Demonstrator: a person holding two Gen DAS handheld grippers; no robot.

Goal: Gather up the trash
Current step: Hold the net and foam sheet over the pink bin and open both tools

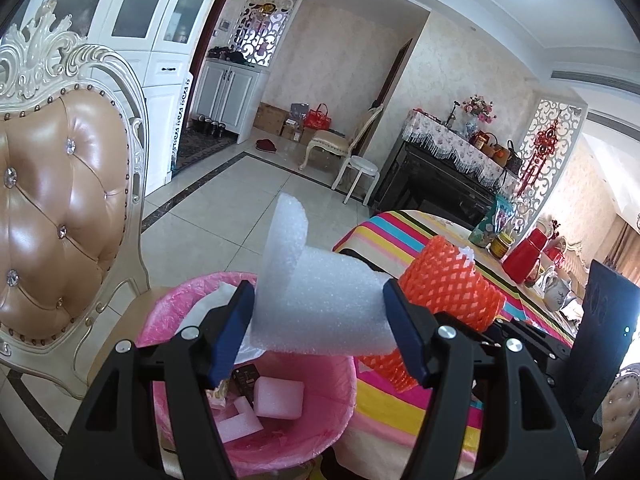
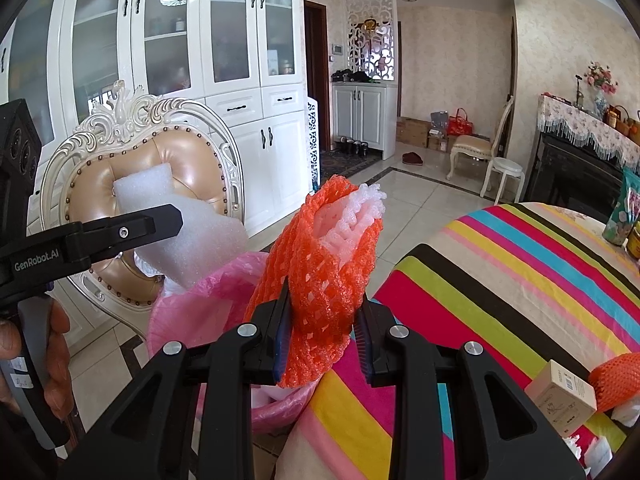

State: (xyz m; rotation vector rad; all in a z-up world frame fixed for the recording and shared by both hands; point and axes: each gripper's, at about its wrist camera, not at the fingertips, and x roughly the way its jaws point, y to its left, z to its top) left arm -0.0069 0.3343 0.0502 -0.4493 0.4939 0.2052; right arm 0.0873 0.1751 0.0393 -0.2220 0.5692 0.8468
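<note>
L gripper (image 1: 320,332) & R gripper (image 2: 322,334) raised over bin (image 1: 320,412).

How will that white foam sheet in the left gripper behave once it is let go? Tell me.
The white foam sheet looks airy, so probably very light. It curls between the left gripper fingers, suggesting floppiness. It should drift into the pink-lined bin.

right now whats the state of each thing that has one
left gripper: shut on white foam sheet, above bin
right gripper: shut on orange foam net
pink-lined trash bin: open, foam pieces inside
small carton: closed, on striped tablecloth
</note>
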